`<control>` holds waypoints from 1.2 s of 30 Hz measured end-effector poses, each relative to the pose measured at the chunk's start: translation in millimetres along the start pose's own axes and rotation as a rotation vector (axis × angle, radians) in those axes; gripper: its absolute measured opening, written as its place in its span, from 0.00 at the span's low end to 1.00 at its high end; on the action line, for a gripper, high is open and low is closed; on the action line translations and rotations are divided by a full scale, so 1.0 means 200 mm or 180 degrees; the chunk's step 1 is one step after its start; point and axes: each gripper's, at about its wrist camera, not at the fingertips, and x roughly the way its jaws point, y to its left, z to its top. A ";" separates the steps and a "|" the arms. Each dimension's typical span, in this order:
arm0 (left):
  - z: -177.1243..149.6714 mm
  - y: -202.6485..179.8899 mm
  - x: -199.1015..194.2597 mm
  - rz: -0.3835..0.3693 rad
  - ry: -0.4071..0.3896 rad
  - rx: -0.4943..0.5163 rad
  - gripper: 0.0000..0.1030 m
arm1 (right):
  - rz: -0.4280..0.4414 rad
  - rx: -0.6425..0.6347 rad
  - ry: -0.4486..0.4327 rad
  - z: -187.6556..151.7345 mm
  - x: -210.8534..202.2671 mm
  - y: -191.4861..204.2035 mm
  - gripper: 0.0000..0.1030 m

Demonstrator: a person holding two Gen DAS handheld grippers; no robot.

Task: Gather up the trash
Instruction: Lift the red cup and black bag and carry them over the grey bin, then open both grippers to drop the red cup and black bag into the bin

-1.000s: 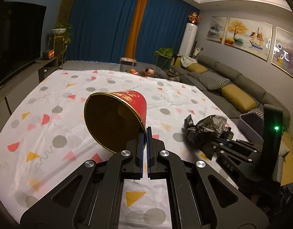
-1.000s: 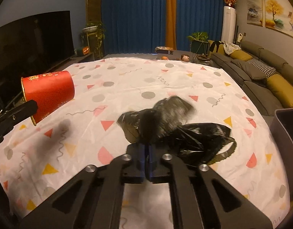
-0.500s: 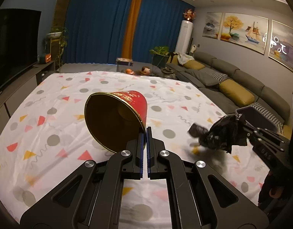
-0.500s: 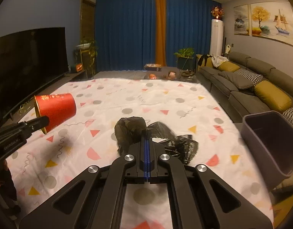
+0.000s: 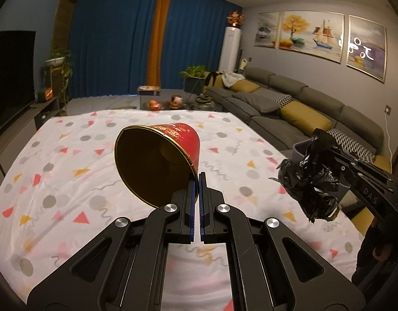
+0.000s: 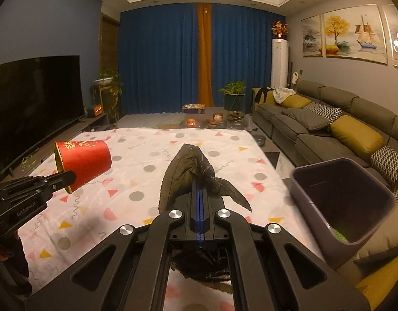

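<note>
- Left gripper point(image 5: 197, 181) is clamped tight on the rim of the red paper cup point(image 5: 157, 160) — the cup hangs tipped on its side in the air, gold-lined mouth facing the left wrist camera, clear above the patterned sheet point(image 5: 69, 171).
- From the right wrist view that same red paper cup point(image 6: 83, 162) shows side-on at the left, pinched at its lower rim, bottom pointing toward the middle of the sheet.
- Right gripper point(image 6: 199, 181) has its jaws pressed together on the crumpled black plastic bag point(image 6: 186, 173); folds of it stick up past the fingertips and more dangles beneath the frame.
- The left wrist view catches the black plastic bag point(image 5: 311, 178) off to the right, lifted off the sheet — a bunched lump at the tips of the right gripper.
- Grey bin point(image 6: 341, 199) sits just off the sheet's right edge, beside the grey sofa point(image 6: 328, 127), open top up, something green in its bottom.
</note>
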 end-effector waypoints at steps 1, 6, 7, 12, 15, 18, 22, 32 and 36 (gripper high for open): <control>0.01 -0.02 0.00 -0.0017 -0.0002 0.0019 0.02 | -0.0006 0.0006 -0.0006 0.00 -0.01 -0.01 0.01; 0.03 -0.15 0.04 -0.0150 0.0001 0.0136 0.02 | -0.0064 0.0055 -0.0067 0.01 -0.06 -0.11 0.01; 0.04 -0.18 0.05 -0.0178 0.0000 0.0163 0.02 | -0.0078 0.0059 -0.0082 0.02 -0.07 -0.13 0.01; 0.08 -0.36 0.09 -0.0361 -0.0007 0.0315 0.02 | -0.0192 0.0118 -0.0163 0.04 -0.12 -0.24 0.01; 0.12 -0.48 0.12 -0.0480 -0.0037 0.0430 0.02 | -0.0288 0.0163 -0.0214 0.06 -0.16 -0.33 0.01; 0.16 -0.61 0.17 -0.0610 -0.0062 0.0525 0.02 | -0.0399 0.0222 -0.0259 0.08 -0.17 -0.42 0.01; 0.21 -0.78 0.24 -0.0821 -0.0087 0.0617 0.02 | -0.0573 0.0339 -0.0293 0.10 -0.19 -0.59 0.01; 0.24 -1.13 0.51 -0.1282 0.0026 0.0756 0.02 | -0.0849 0.0605 -0.0254 0.08 -0.14 -0.91 0.01; 0.23 -1.21 0.62 -0.1422 0.0127 0.0756 0.02 | -0.0923 0.0670 -0.0190 0.04 -0.11 -1.00 0.01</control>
